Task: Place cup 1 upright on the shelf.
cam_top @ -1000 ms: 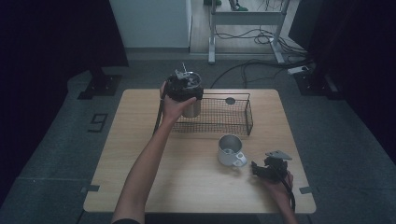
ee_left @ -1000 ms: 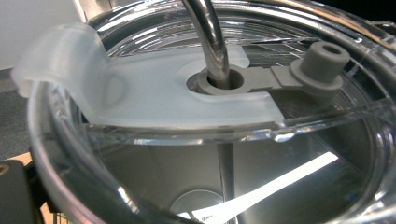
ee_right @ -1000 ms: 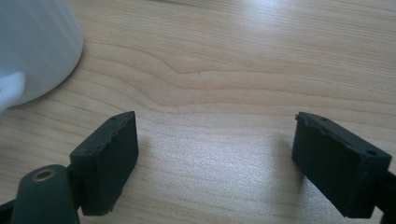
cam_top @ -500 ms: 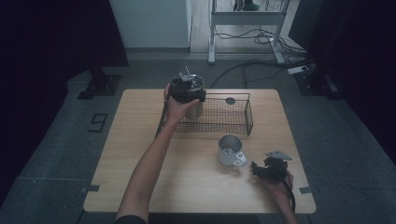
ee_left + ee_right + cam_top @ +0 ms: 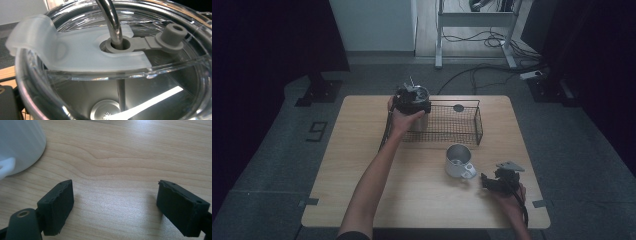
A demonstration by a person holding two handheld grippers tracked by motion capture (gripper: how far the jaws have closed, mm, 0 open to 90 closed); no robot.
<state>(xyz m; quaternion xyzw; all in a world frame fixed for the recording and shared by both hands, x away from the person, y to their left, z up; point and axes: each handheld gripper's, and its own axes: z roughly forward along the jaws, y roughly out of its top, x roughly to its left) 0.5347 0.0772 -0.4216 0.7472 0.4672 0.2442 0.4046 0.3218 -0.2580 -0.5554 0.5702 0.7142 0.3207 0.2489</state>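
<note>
A steel tumbler with a clear plastic lid is held upright by the left gripper at the left end of the black wire basket. The bent metal straw through the lid is seen up close in the left gripper view. The right gripper is seen with jaws wide apart and empty, in front of the basket beside a white mug.

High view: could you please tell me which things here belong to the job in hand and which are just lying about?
In the job:
- tumbler with clear lid and metal straw
- left gripper, holding it
- wire basket

Lying about:
- white mug
- right gripper, open, on the table
</note>
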